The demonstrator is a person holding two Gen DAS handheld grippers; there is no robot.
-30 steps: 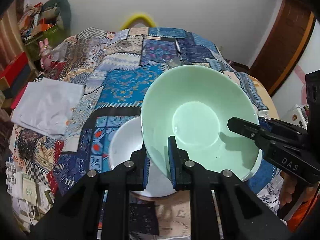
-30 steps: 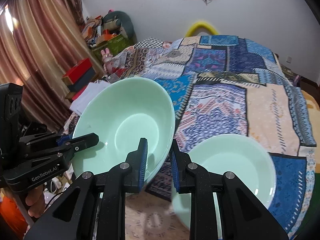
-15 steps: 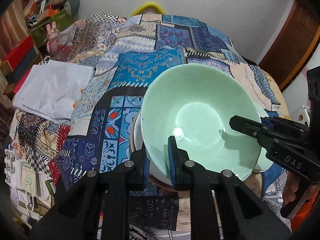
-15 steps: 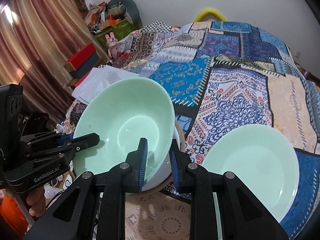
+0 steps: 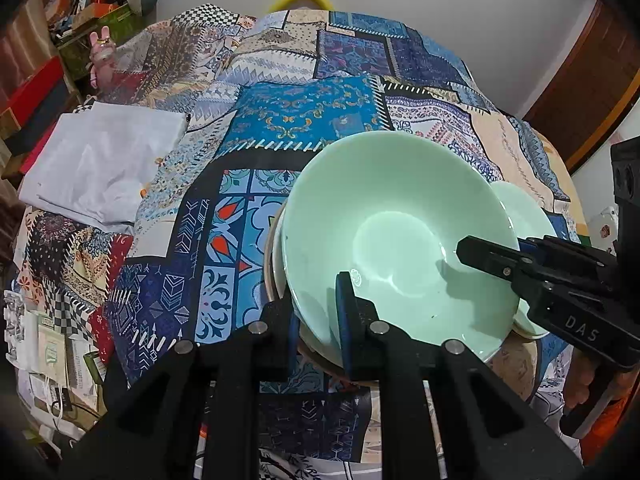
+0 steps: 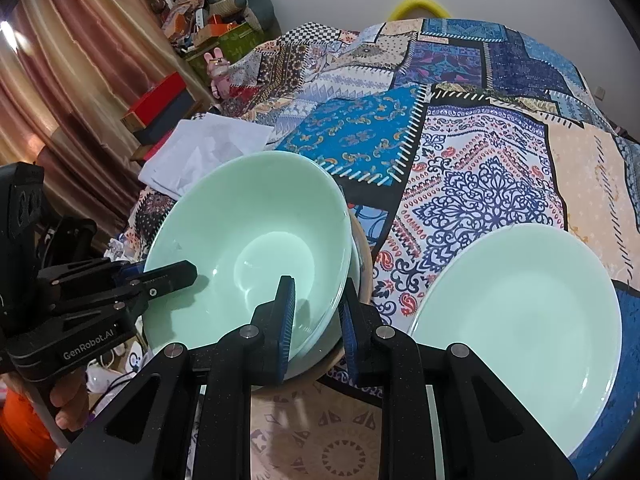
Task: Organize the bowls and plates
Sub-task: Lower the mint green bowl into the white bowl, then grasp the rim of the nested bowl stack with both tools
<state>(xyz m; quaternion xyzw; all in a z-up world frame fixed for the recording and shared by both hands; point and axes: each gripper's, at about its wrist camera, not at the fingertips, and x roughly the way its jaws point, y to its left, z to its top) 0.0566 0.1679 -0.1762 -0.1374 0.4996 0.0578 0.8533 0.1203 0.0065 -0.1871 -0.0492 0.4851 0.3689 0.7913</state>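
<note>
While my left gripper and right gripper each pinch its rim, the glossy pale-green bowl tilts over stacked dishes, a matching plate at three o'clock.

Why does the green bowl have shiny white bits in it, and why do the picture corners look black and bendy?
Left wrist view: room light glares off the bowl, and gripper shadows fall inside. Right wrist view: softer sheen on the bowl. Both views: the fisheye lens bends edges and darkens corners.
</note>
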